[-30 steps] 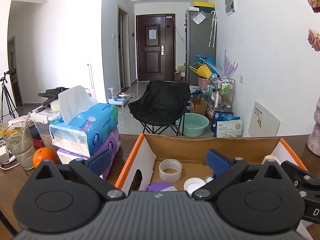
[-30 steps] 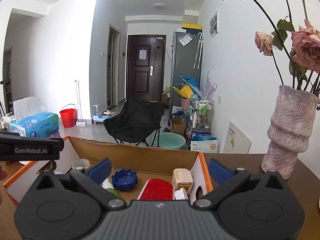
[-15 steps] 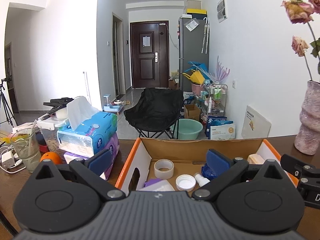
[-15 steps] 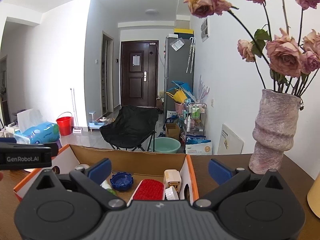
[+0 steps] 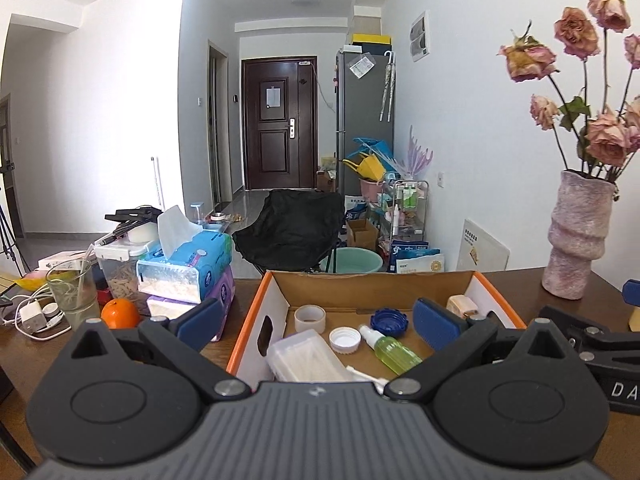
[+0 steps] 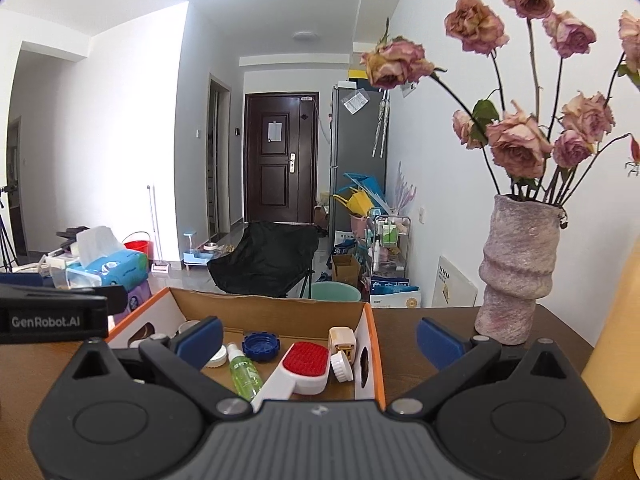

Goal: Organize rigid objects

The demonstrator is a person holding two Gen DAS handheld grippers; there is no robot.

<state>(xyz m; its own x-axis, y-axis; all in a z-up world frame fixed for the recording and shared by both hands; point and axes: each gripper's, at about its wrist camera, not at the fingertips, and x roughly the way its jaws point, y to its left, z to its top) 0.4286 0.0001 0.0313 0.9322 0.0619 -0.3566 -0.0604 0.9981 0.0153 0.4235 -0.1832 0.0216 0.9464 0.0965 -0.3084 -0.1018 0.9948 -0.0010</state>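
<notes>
Two tongs: left tongs (image 5: 316, 322) and right tongs (image 6: 319, 338) both wide, holding nothing.
Box (image 5: 376, 282): on tabletop (image 6: 420, 334), holds spray bottle (image 5: 394, 350), blue cap (image 5: 388, 319), brush (image 6: 306, 364).

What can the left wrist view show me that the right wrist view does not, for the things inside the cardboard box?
Only the left wrist view shows the clear plastic case and the whole tape roll. Only the right wrist view shows the red brush and the small round white brush. Both show the cardboard box, the green spray bottle, the blue cap and the beige plug. Both pairs of tongs, left and right, are open and empty.
</notes>
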